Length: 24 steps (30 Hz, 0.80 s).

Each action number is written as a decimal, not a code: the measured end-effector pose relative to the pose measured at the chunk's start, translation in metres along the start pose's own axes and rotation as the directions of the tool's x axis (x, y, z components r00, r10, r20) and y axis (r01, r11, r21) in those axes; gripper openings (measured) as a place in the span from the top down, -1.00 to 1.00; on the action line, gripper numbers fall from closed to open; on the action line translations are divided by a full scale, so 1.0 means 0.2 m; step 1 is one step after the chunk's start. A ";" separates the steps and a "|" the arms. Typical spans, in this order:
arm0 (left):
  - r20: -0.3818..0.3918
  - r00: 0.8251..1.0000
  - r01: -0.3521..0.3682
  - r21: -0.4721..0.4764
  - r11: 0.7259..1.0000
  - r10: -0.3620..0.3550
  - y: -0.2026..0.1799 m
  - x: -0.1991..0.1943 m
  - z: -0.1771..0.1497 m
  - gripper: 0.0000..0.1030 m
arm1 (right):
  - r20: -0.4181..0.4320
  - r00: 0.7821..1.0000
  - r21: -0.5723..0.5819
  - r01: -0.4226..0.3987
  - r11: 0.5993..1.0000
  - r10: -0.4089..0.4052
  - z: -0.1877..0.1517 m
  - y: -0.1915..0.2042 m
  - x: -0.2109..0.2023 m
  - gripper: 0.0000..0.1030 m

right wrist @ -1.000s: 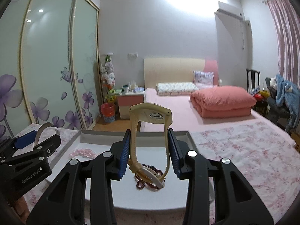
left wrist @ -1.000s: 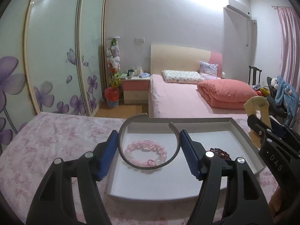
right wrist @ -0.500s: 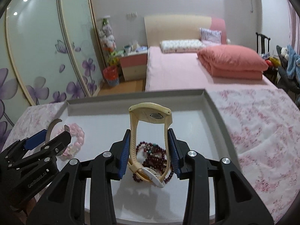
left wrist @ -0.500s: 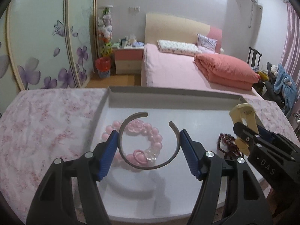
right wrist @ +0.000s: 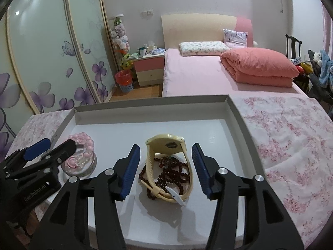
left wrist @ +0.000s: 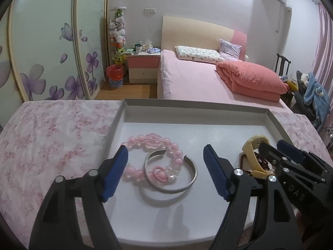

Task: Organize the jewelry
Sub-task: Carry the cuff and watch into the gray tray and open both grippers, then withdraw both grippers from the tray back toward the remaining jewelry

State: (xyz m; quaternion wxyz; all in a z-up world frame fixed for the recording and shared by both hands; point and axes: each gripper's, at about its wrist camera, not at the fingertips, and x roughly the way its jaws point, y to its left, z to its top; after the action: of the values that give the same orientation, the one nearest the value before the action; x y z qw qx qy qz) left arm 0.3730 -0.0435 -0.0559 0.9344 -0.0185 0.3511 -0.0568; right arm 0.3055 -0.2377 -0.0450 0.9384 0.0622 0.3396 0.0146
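Observation:
A shallow white tray (left wrist: pixel 197 112) (right wrist: pixel 145 108) sits on a pink floral cloth. My left gripper (left wrist: pixel 165 168) is open; between its fingers a silver open bangle (left wrist: pixel 179 187) lies on a pink bead bracelet (left wrist: pixel 135 143), which also shows in the right wrist view (right wrist: pixel 82 138). My right gripper (right wrist: pixel 165 166) is open; a cream wristwatch (right wrist: pixel 166 145) rests free between its fingers on a dark red bead string (right wrist: pixel 172 171). The watch (left wrist: pixel 252 145) and the right gripper (left wrist: pixel 291 166) show at the right of the left wrist view.
The floral cloth (right wrist: pixel 291 145) (left wrist: pixel 52 135) covers the table on both sides of the tray. Beyond are a pink bed (left wrist: pixel 197 79), a nightstand (left wrist: pixel 143 66), a red bin (left wrist: pixel 114 75) and flowered wardrobe doors (left wrist: pixel 52 52).
Both grippers have opened. The bangle dropped from the left gripper onto the pink bracelet; the watch dropped from the right gripper onto the dark beads. Both grippers lowered toward the tray.

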 end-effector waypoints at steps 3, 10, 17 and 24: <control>0.014 1.000 -0.002 -0.006 1.000 0.002 0.03 -0.08 -0.01 -0.42 | 0.014 1.000 0.001 0.001 1.000 -0.001 0.00 -0.01 -0.06 -0.03; 0.044 0.998 0.042 0.017 0.999 -0.043 0.07 -0.35 -0.12 -0.42 | 0.069 0.998 -0.044 0.008 0.999 -0.005 -0.06 -0.01 -0.29 -0.03; 0.055 0.992 0.113 0.064 0.992 -0.117 0.04 -0.69 -0.39 -0.52 | 0.112 0.994 -0.029 -0.015 0.999 0.019 -0.19 -0.03 -0.57 -0.04; -0.056 0.983 0.177 0.096 0.979 -0.173 -0.08 -0.79 -0.69 -0.57 | 0.116 0.993 -0.009 -0.034 0.999 0.035 -0.37 -0.04 -0.73 -0.05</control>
State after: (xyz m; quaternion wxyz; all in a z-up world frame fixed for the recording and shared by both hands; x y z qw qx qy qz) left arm 0.1626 -0.0395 -0.0559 0.9170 -0.0008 0.3667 -0.1568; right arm 0.1450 -0.2485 -0.0094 0.9564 0.0656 0.2833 0.0283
